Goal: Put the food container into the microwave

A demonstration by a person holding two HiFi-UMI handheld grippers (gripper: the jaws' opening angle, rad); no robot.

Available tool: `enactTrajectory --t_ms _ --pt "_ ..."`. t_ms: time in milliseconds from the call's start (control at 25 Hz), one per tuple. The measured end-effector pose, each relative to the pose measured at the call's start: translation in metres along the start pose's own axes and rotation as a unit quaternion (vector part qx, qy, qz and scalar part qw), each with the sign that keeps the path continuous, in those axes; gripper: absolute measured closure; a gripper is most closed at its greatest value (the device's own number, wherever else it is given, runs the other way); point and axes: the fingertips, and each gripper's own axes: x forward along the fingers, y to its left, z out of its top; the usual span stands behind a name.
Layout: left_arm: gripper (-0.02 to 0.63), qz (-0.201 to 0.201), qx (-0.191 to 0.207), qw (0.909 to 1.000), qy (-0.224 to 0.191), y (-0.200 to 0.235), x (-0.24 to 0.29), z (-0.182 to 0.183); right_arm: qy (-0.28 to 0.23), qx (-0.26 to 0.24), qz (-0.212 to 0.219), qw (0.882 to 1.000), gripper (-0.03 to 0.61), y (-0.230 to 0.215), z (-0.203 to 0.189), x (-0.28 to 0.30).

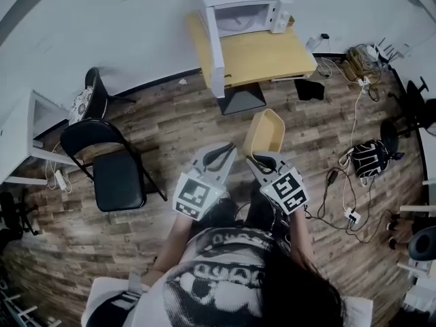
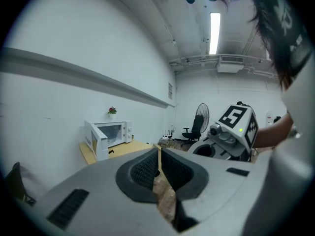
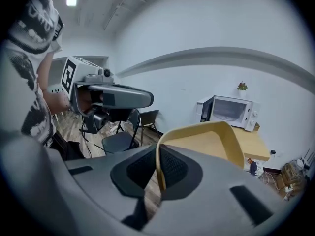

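The yellow food container (image 1: 266, 129), likely light, stiff and a bit slippery, is being pinched by its thin near wall in the right gripper (image 3: 158, 170), out over the floor and well short of the open microwave (image 1: 246, 13) on the far table (image 1: 262, 58), while the left gripper (image 2: 158, 167) is being held with jaws pressed together, empty.

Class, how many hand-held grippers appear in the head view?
2. The left hand-held gripper, empty, is centre-left; the right hand-held gripper beside it grips the rim of the yellow food container.
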Motion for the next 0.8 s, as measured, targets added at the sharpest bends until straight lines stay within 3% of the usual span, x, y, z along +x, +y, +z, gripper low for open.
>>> enactTrajectory --t_ms 400,800 --pt "0.597 0.027 -0.008 0.9994 0.017 0.026 0.054 -0.002 0.001 0.008 0.022 1.000 0.558 -0.057 -0.009 0.013" --pt "0.597 0.060 -0.003 0.9979 0.025 0.033 0.164 0.026 -0.006 0.010 0.043 0.999 0.558 -0.179 -0.018 0.004"
